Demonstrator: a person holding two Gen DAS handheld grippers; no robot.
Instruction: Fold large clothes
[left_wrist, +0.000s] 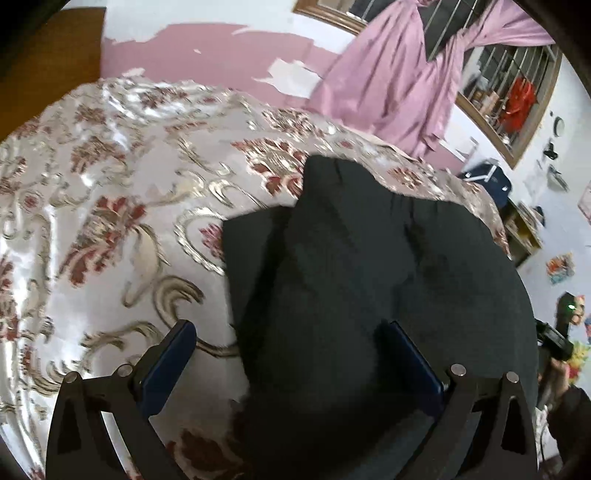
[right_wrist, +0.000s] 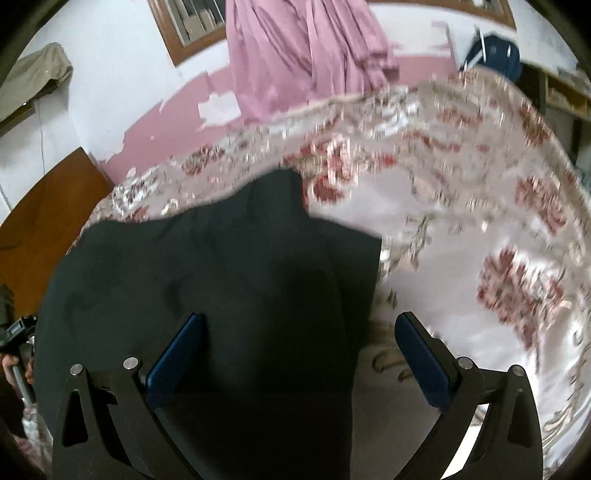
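Both pairs of tongs are spread wide and pinching nothing. The left tongs (left_wrist: 291, 354) hang over the left border of the dark garment (left_wrist: 369, 277), one blue pad above the bedspread and the other above the cloth, so the cloth's edge runs between them; that looks like a line-up for taking hold of that side. The right tongs (right_wrist: 299, 347) mirror this on the other border of the dark garment (right_wrist: 221, 266), its edge likewise passing between the pads. The garment lies spread and partly doubled on the floral bedspread (left_wrist: 110, 221), a narrower flap reaching toward the far wall, probably laid flat so each side can be lifted and brought over. Beyond the bed a pink curtain (left_wrist: 399, 81) hangs by a barred window. Both views are smeared with motion blur
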